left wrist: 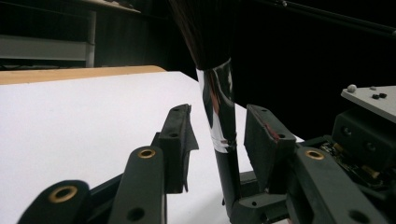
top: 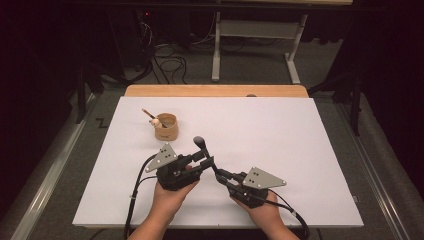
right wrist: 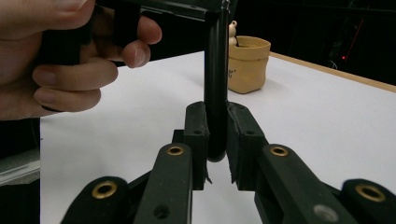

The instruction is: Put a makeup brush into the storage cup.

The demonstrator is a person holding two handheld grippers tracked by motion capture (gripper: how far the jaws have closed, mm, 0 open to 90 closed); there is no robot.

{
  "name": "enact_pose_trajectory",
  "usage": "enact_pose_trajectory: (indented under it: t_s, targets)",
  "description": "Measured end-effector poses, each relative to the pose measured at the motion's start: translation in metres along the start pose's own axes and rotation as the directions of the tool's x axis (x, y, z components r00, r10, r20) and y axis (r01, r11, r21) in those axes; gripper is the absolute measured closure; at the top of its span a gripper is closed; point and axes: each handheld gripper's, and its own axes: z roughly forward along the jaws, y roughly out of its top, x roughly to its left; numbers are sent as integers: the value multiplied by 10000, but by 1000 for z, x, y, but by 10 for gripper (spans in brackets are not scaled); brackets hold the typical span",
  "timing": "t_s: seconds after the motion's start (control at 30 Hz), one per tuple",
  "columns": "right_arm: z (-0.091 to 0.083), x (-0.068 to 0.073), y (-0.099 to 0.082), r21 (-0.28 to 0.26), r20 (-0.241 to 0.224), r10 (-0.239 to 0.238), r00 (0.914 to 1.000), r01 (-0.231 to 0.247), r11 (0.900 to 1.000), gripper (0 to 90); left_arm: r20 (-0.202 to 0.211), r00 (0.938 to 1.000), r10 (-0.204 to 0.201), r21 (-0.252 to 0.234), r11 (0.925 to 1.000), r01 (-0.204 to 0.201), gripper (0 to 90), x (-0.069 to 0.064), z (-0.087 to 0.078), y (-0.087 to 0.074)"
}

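Observation:
A makeup brush with a black handle, a shiny ferrule (left wrist: 218, 107) and dark bristles (top: 199, 142) stands nearly upright over the white table top. My right gripper (right wrist: 216, 135) is shut on the bottom end of its handle (right wrist: 215, 70). My left gripper (left wrist: 223, 135) has its jaws on either side of the ferrule, with a narrow gap on each side, so it is open. In the high view the left gripper (top: 205, 161) and right gripper (top: 220, 177) meet at the brush near the table's front middle.
A small tan cup (top: 166, 126) stands at the back left of the white sheet (top: 280, 130), with a thin stick and a little pale figure (top: 155, 121) leaning in it. A wooden table edge (top: 215, 90) runs along the far side. Cables trail off the front.

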Motion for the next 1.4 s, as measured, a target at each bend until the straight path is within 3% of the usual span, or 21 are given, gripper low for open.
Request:
enact_pose_trajectory:
  t_s: [0.53, 0.9, 1.4]
  targets:
    - [2, 1, -1, 75, -4, -69, 10000, 69, 9999, 806, -16, 10000, -50, -131, 9999, 50, 734, 1, -1, 1]
    - [3, 1, -2, 108, 81, -82, 9999, 81, 9999, 805, 323, 9991, -286, -128, 9995, 290, 769, 1, 1, 1]
    - [4, 3, -1, 156, 68, -135, 9999, 134, 9998, 792, 488, 9985, -258, -251, 9993, 271, 778, -1, 1, 1]
